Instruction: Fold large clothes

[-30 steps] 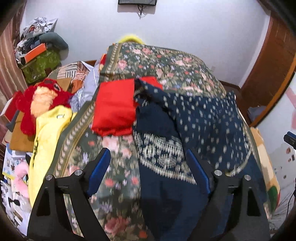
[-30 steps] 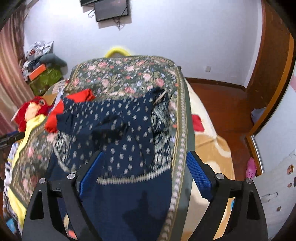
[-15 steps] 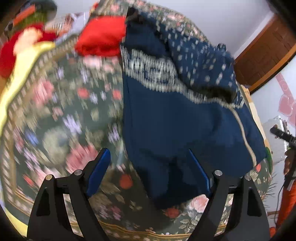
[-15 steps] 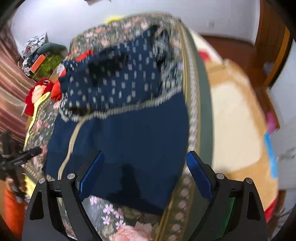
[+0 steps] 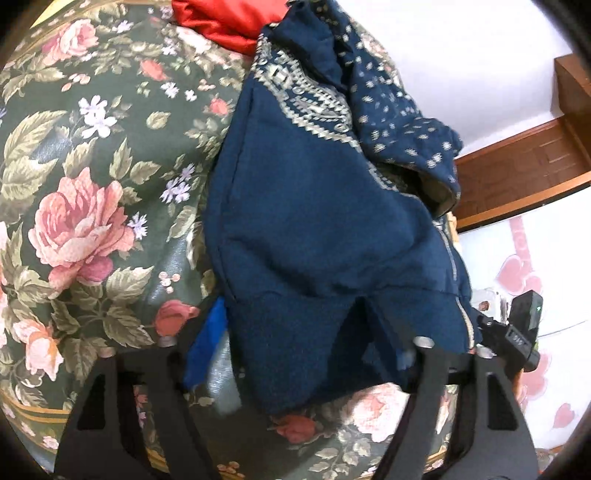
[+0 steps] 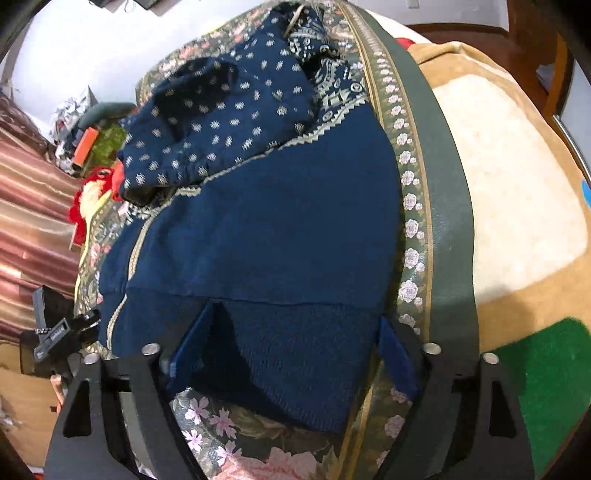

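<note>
Both the left gripper (image 5: pixel 310 354) and right gripper (image 6: pixel 291 350) straddle the navy garment's (image 5: pixel 314 221) near hem on the bed (image 5: pixel 92 184), jaws closing but not yet clamped, ready to lift for folding.

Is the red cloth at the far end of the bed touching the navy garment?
Touching. In the left wrist view the navy garment's patterned top edge overlaps the red cloth, with no gap showing.

Each claw, left claw (image 5: pixel 306 343) and right claw (image 6: pixel 291 339), has matte black skeletal fingers with triangular cutouts, silver screws at the knuckles and blue pads (image 6: pixel 397 354), apparently rubbery though blurred.
</note>
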A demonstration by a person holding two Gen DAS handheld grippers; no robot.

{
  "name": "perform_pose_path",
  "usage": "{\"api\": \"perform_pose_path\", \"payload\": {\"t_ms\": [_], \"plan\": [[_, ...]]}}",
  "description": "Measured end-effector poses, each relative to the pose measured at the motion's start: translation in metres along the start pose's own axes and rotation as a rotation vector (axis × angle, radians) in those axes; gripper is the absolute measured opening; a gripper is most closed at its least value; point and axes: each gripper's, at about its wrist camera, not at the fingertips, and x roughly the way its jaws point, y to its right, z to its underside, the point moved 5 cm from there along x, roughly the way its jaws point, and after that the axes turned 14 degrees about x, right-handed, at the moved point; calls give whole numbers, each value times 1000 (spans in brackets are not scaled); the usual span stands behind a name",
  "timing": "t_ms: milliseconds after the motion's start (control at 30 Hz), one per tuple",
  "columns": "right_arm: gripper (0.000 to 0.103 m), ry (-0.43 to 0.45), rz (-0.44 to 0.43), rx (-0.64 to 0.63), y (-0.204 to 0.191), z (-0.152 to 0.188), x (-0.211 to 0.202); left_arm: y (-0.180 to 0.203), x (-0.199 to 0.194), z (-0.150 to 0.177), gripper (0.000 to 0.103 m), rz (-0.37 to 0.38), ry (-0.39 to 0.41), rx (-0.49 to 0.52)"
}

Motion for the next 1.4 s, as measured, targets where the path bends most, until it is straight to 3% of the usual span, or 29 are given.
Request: {"api": "perform_pose_path", "payload": {"t_ms": [67,133,167,200,300,633,800,933,1067,1167,1400], "plan": [[40,8,-21,16,2,-3,-3,8,-3,-2,48,-2,14,30],[21,1,-61,50,3,-8,-7,19,-5,-8,33,-31,20,84],[17,-3,-81,62,3,-11,-8,21,-6,-11,25,-53,20,104],[16,-2,-93,63,1,-13,-9,25,-8,-14,15,-86,24,136],[15,58,-87,11,-11,-18,-20,34,-18,-26,7,-127,48,185],[14,199,-172,-92,-69,-65,-59,66,-72,-106,6,-103,261,218],[14,282,-214,-121,-96,-113,-75,79,-91,-165,6,-112,373,218],[14,331,-218,-111,-106,-155,-74,74,-93,-212,6,-47,431,166],[14,345,-198,-100,-112,-197,-57,62,-76,-257,6,-89,453,138],[14,329,-179,-83,-113,-226,-33,48,-46,-288,6,-168,429,143],[14,275,-128,-43,-96,-269,30,16,13,-320,6,-273,374,164]]}}
